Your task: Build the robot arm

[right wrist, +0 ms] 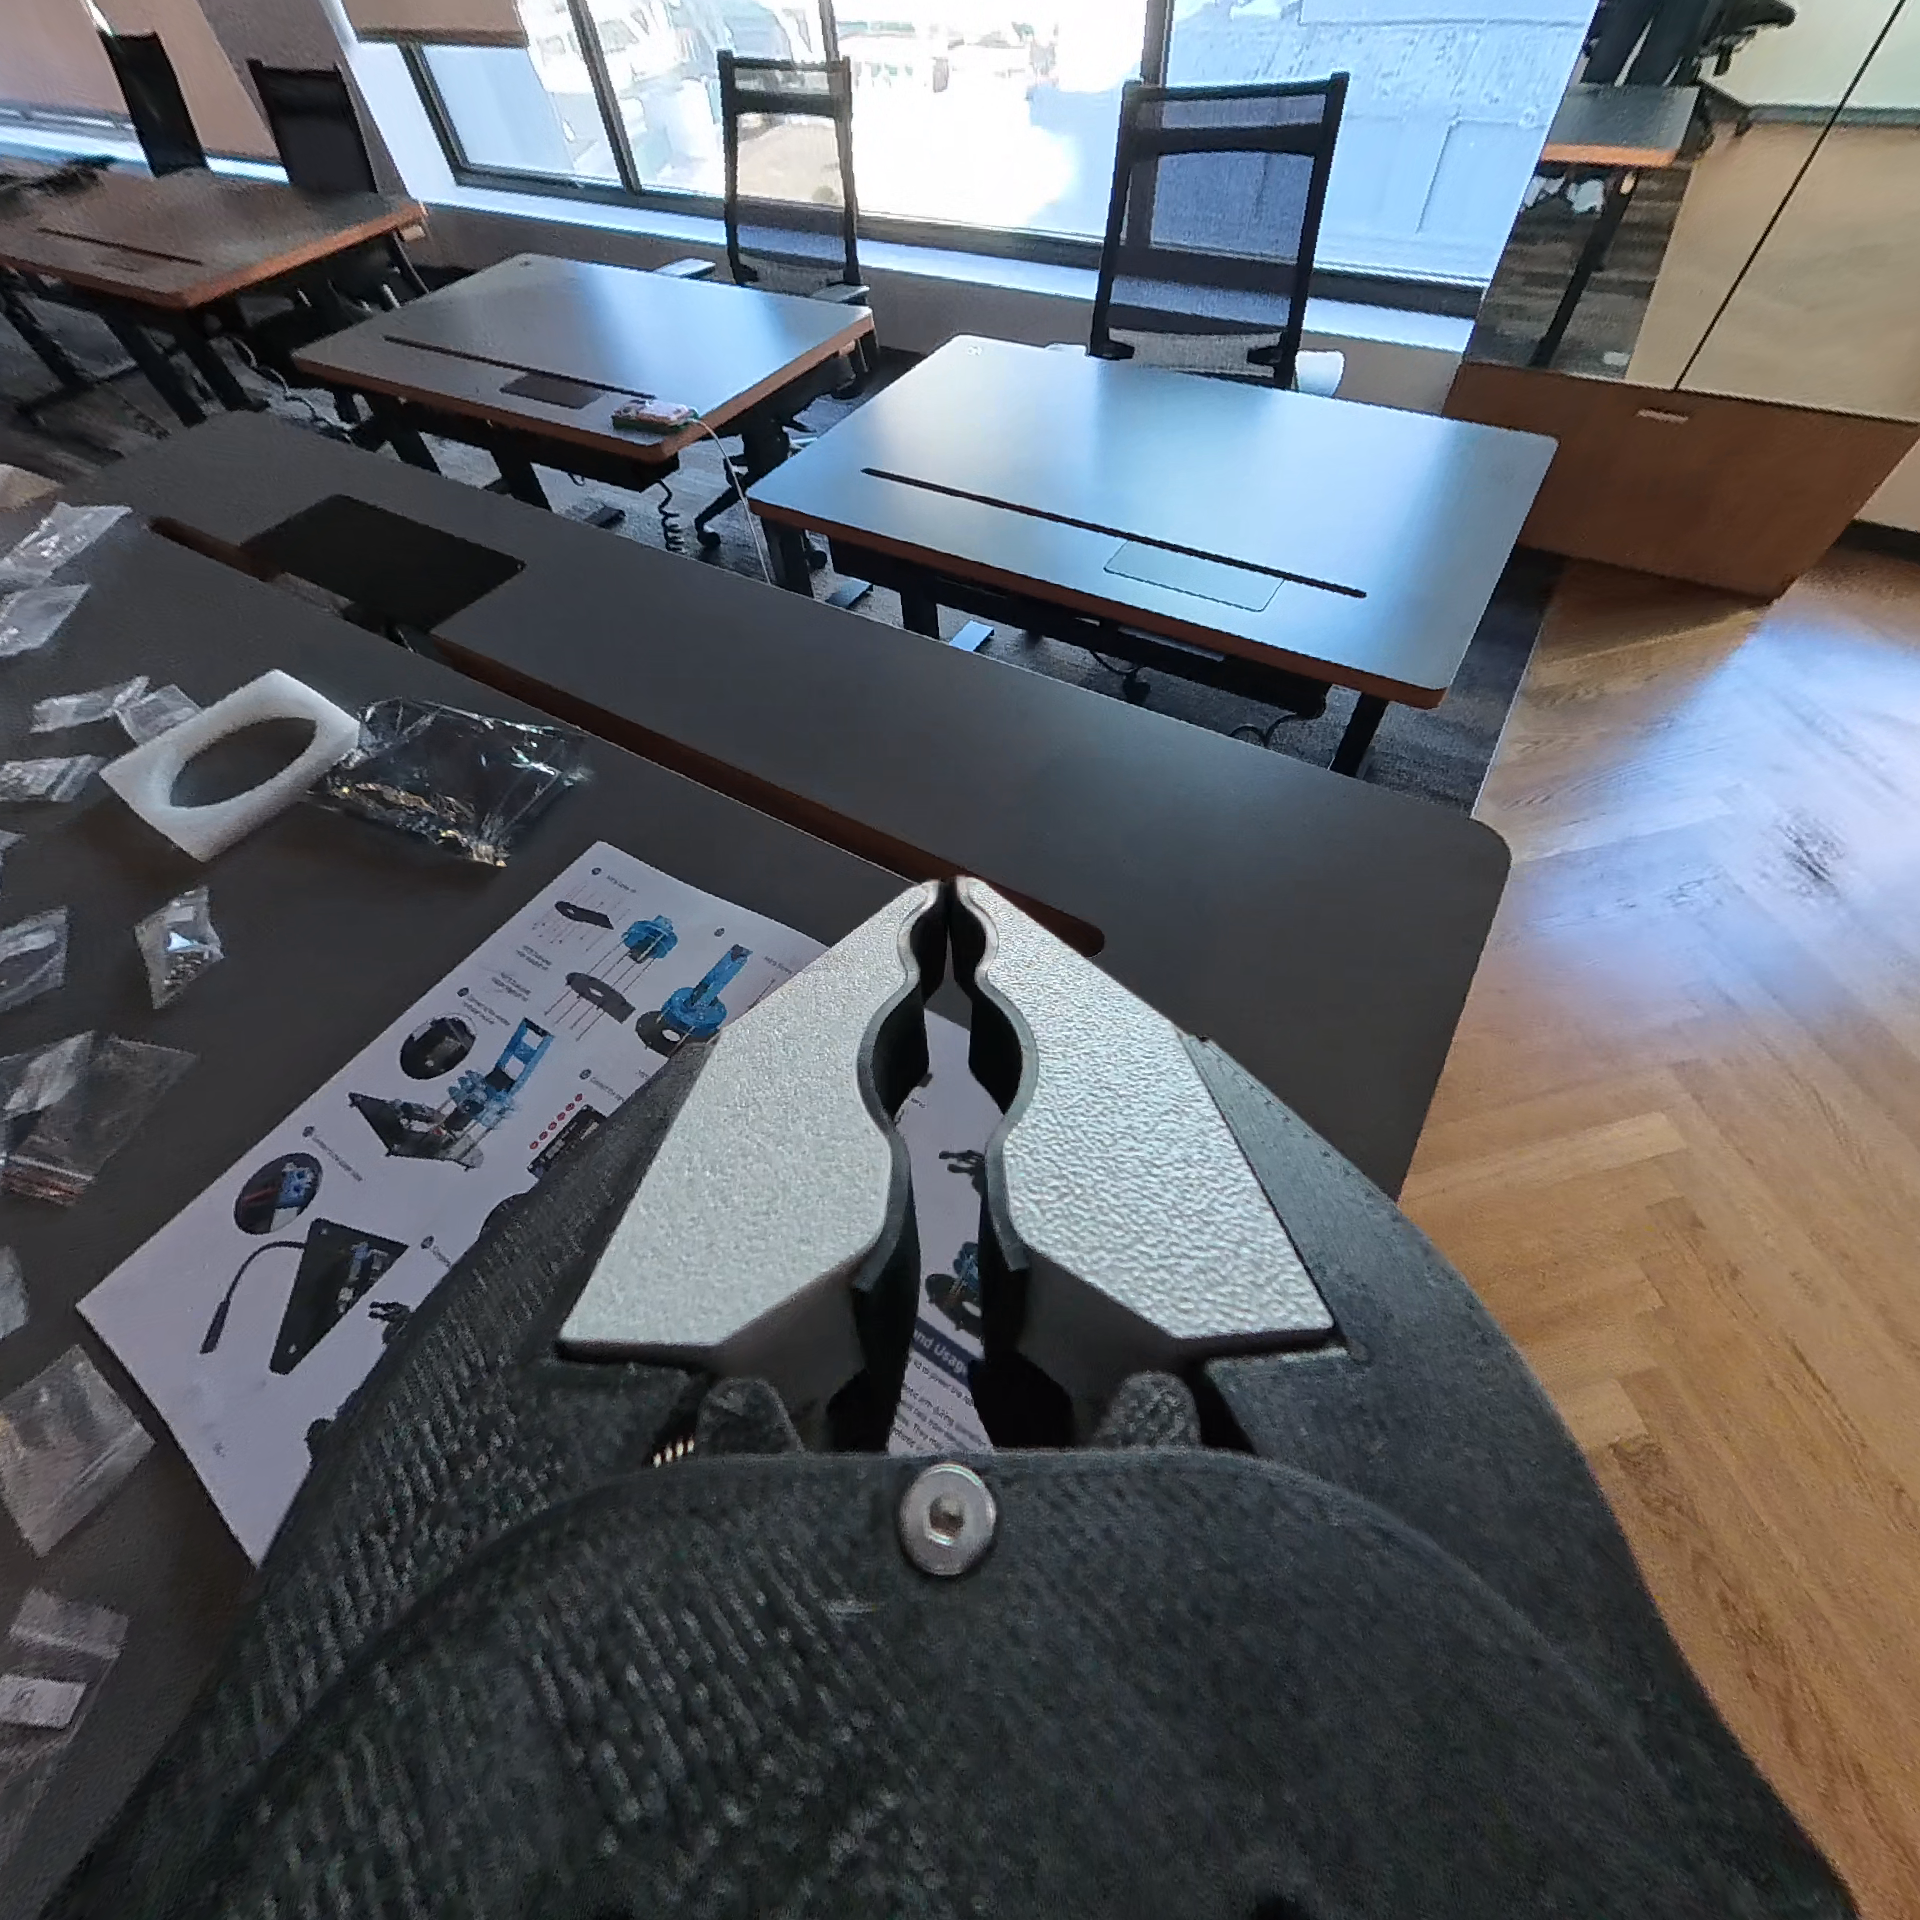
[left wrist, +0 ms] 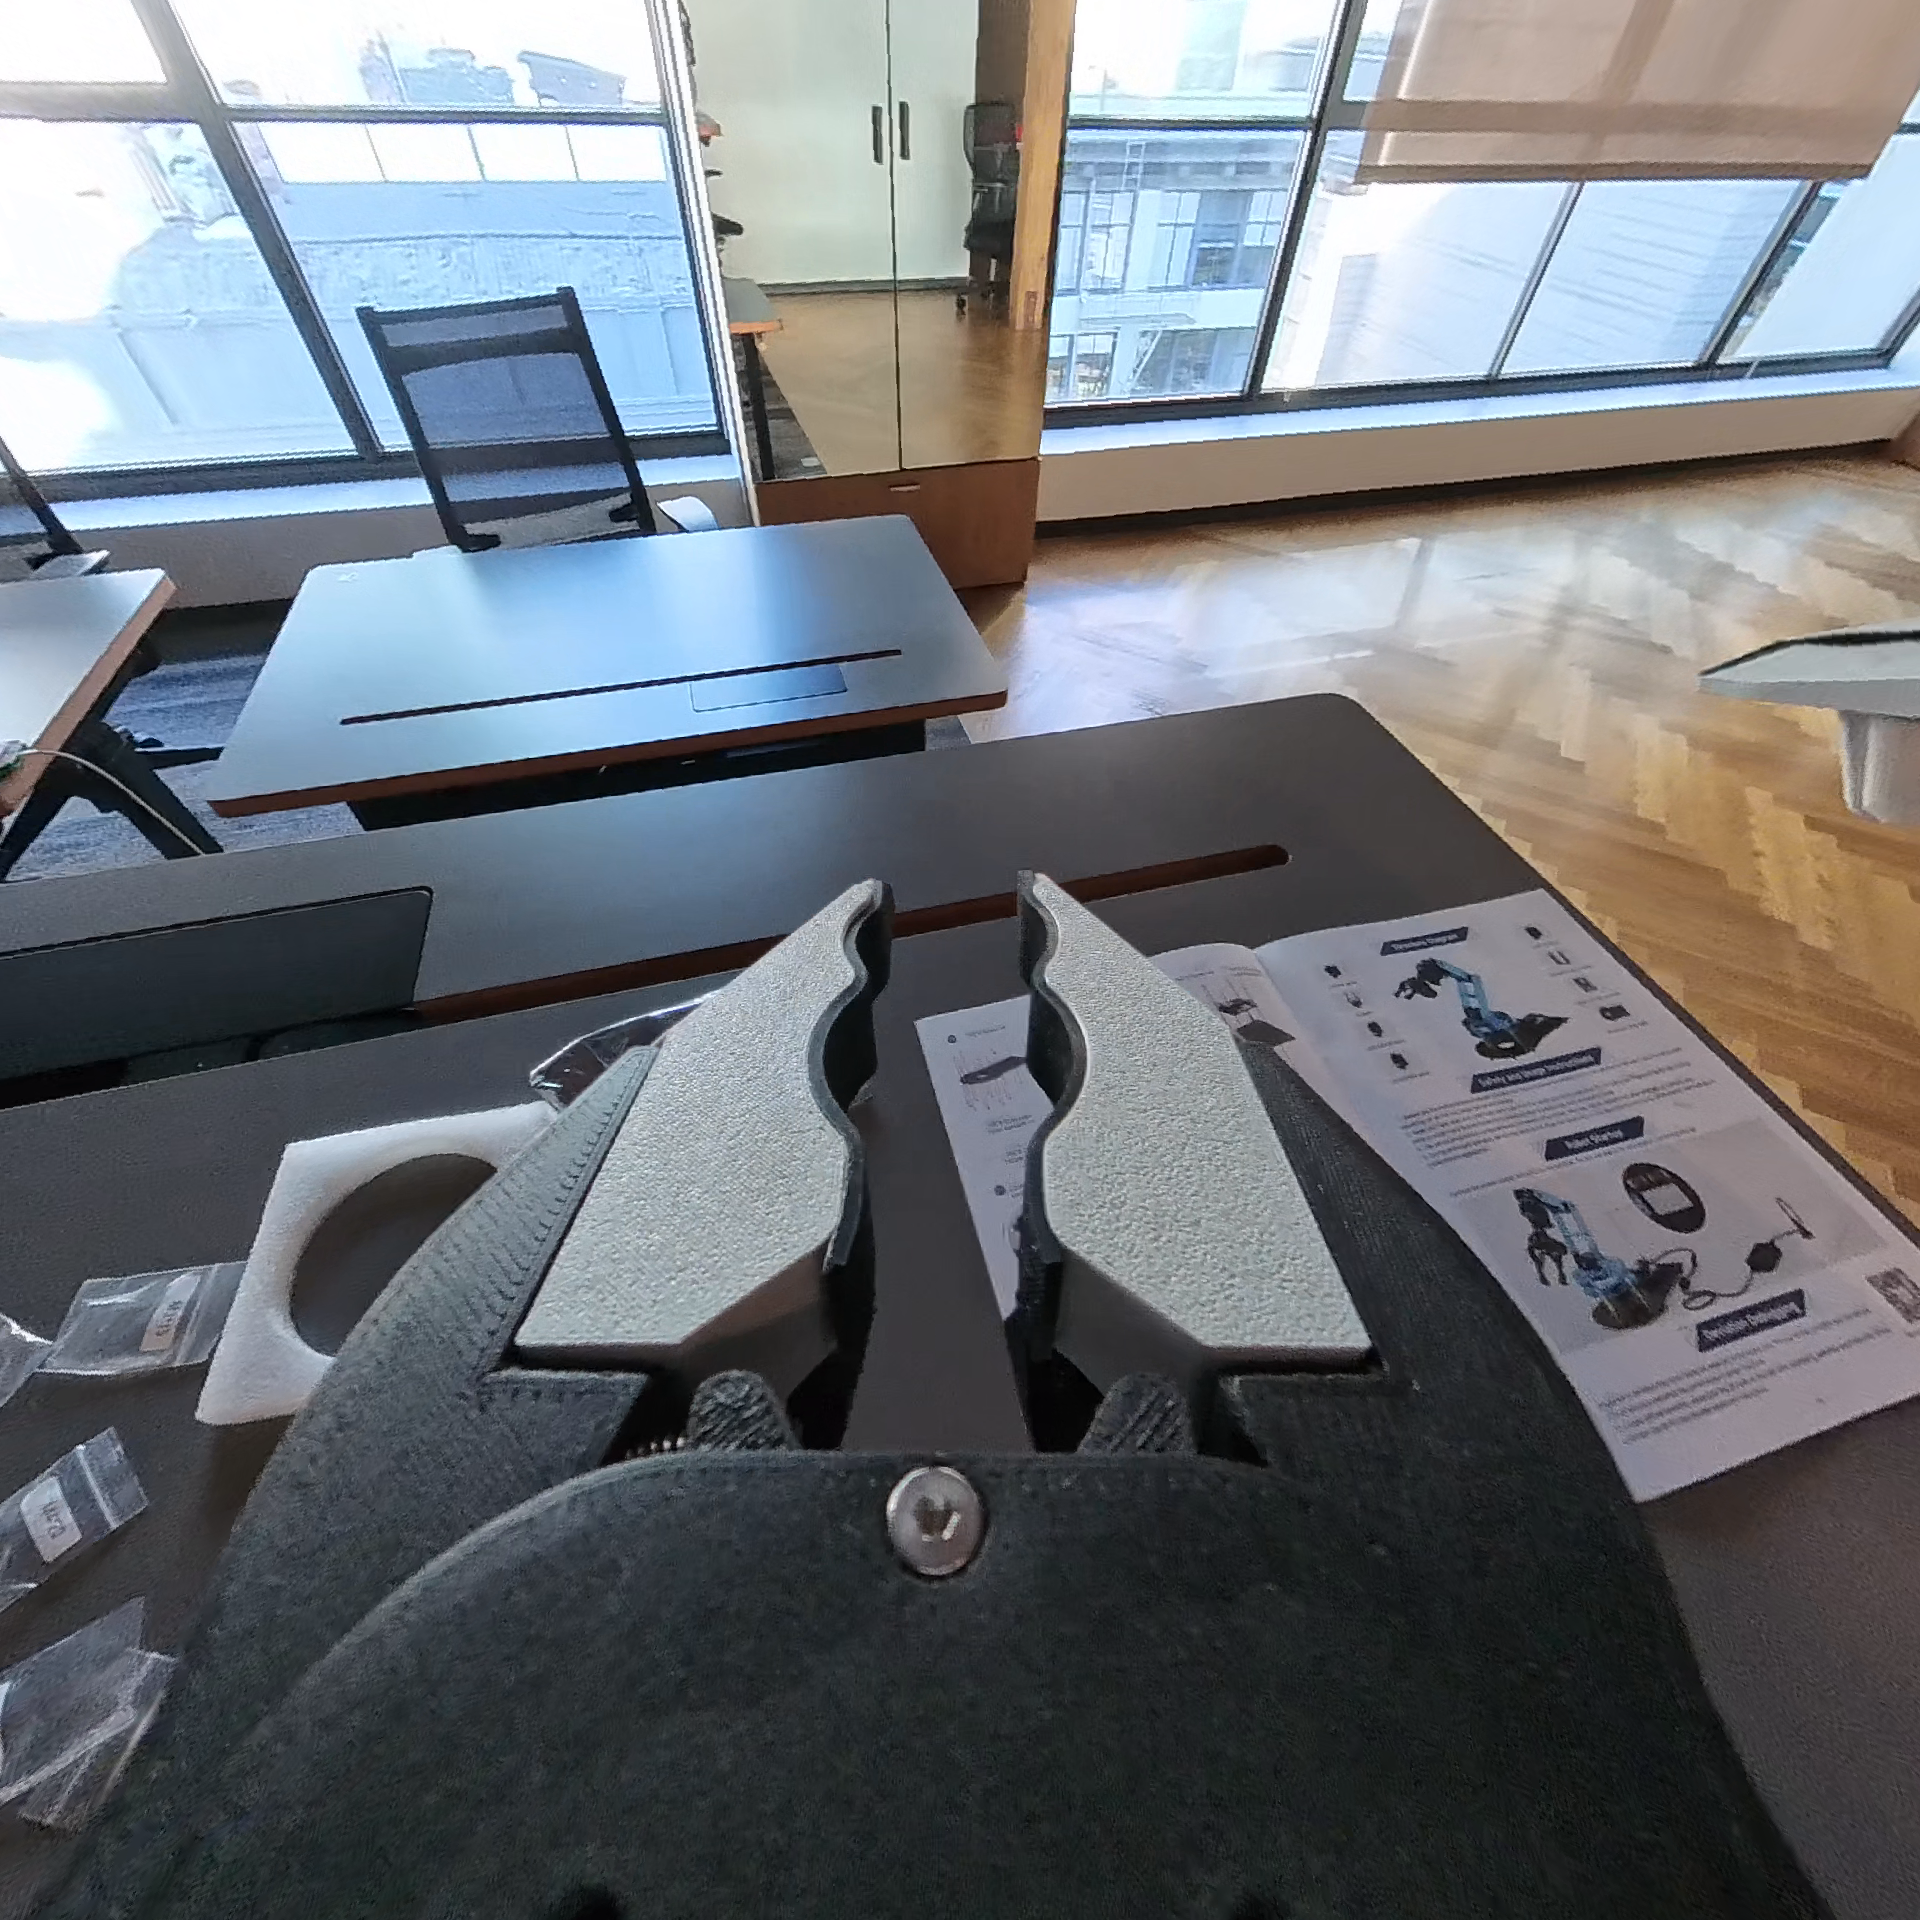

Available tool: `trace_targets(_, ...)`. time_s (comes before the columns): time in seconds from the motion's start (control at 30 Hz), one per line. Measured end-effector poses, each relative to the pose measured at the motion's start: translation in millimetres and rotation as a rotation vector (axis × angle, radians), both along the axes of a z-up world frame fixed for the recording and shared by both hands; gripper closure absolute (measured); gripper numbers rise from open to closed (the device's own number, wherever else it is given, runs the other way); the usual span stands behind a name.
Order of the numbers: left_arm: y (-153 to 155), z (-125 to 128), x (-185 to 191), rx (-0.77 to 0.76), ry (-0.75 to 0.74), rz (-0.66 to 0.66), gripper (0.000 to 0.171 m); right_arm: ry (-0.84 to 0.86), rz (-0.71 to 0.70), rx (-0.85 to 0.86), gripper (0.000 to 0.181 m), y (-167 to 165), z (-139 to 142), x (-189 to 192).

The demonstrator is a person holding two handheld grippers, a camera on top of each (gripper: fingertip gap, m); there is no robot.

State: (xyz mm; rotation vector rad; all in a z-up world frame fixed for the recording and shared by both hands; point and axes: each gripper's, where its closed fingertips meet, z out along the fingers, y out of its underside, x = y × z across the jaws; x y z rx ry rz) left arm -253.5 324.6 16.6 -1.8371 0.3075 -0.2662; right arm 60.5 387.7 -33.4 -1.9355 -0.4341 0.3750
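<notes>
Grey left tongs (left wrist: pixel 954 914) gape, empty, above the dark tabletop (left wrist: pixel 675 894); right tongs (right wrist: pixel 953 896), tips touching, empty, hover over a printed white leaflet (right wrist: pixel 436 1132).

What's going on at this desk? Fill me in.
Two handheld grippers hover over a dark desk, neither holding anything. The left gripper is open above an unfolded instruction booklet; the right gripper is shut above the same booklet. A white foam ring block, a crumpled dark foil bag and small clear parts bags lie scattered to the left.
</notes>
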Motion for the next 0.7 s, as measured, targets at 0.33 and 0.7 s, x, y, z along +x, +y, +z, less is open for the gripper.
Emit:
trace_targets(0.33,14,-14,2,-0.037,-0.063,-0.041,0.171,0.036,-0.022,0.064,0.181,9,4,-3)
trace_targets(0.7,15,-13,19,-0.056,-0.132,-0.107,0.171,0.018,-0.001,0.060,0.181,8,0,-8)
